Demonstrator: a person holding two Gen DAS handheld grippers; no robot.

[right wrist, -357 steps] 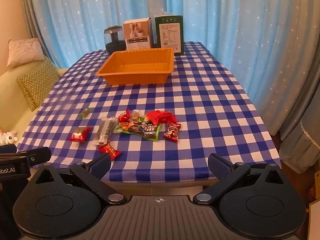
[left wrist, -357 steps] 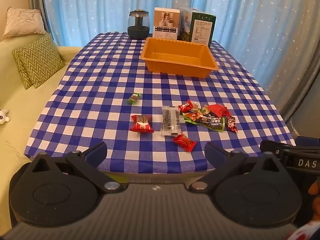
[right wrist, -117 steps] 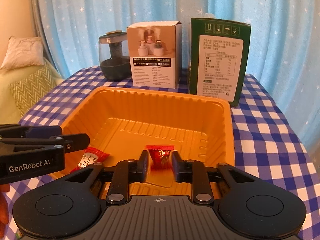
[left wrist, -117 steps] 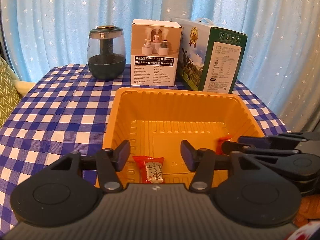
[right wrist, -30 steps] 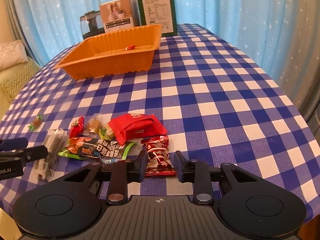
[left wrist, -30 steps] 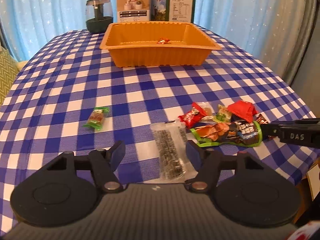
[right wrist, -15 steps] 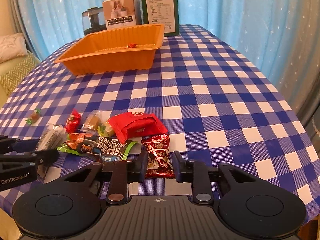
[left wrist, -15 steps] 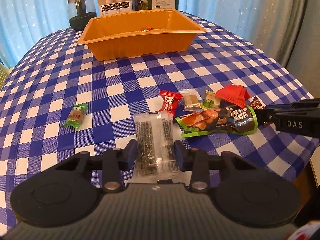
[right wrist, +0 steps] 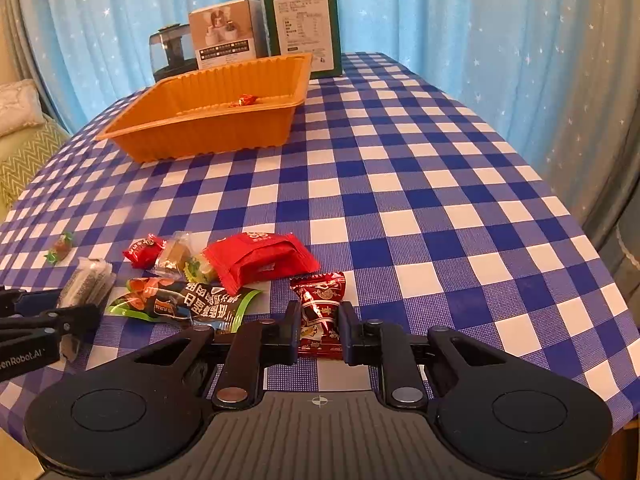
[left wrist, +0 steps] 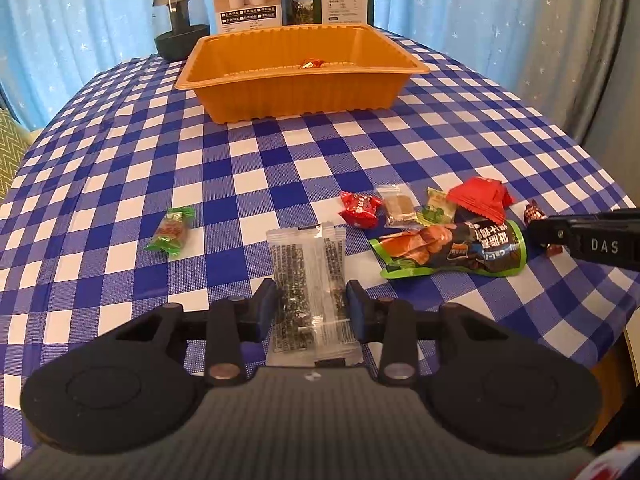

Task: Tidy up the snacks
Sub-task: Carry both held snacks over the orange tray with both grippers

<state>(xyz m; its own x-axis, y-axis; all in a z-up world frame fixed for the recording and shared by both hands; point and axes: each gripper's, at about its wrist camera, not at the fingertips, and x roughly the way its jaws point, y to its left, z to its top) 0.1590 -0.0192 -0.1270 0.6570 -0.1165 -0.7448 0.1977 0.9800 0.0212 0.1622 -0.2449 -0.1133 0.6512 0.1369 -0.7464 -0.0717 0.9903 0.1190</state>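
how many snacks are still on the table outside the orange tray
8: green candy alone at left, clear packet in left gripper, dark red packet in right gripper, five clustered between. More may hide underneath.

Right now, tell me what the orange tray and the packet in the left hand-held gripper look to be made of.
Orange tray: probably thin moulded plastic, judging by its ribbed walls, rolled rim and slight sheen.
Clear packet, between the left hand-held gripper pads: looks like transparent plastic film, glossy and crinkled, with crimped ends; dark contents show through.
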